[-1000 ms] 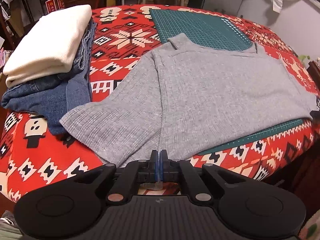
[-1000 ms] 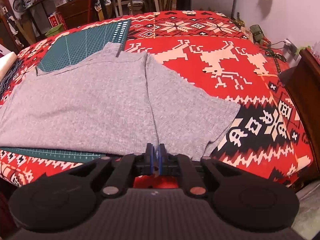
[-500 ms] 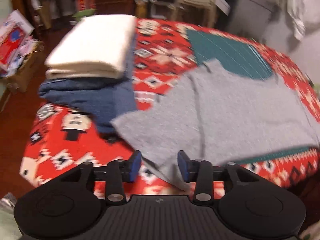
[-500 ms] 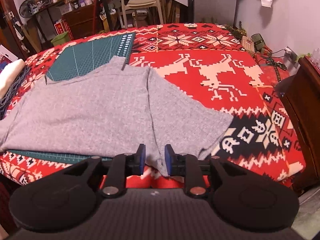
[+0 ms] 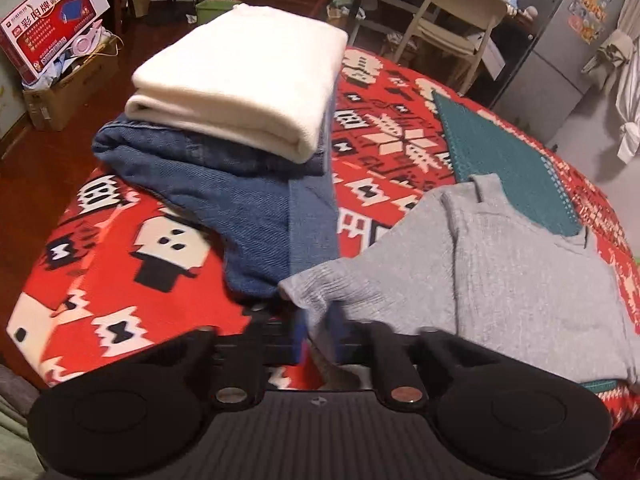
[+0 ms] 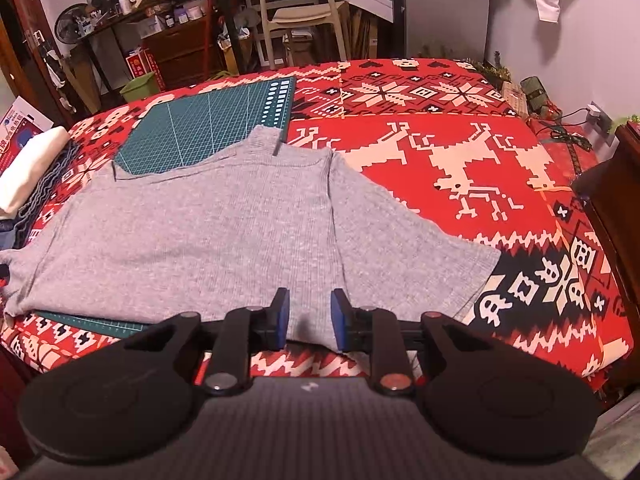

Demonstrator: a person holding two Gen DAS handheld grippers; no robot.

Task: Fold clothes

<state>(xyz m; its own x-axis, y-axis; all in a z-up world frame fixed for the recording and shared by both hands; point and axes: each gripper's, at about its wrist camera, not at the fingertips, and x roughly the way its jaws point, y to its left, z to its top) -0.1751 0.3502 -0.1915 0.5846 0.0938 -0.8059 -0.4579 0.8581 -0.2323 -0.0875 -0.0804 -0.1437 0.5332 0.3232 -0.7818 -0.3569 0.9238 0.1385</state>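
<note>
A red patterned blanket (image 6: 460, 184) covers the desk, with a green cutting mat (image 6: 208, 128) at its far left. My task's piece, a grey ribbed top (image 6: 224, 240), lies spread flat across the mat and blanket, hem toward me. Left of it, a cream folded garment (image 5: 240, 80) sits on folded jeans (image 5: 256, 208). My right gripper (image 6: 307, 314) has its jaws apart over the near hem. My left gripper (image 5: 319, 336) is blurred; its jaws seem parted around the sleeve edge.

wooden floor (image 5: 24, 168) | pale chair (image 6: 298, 12) | cluttered desk (image 6: 160, 20) (dim, warm light)
</note>
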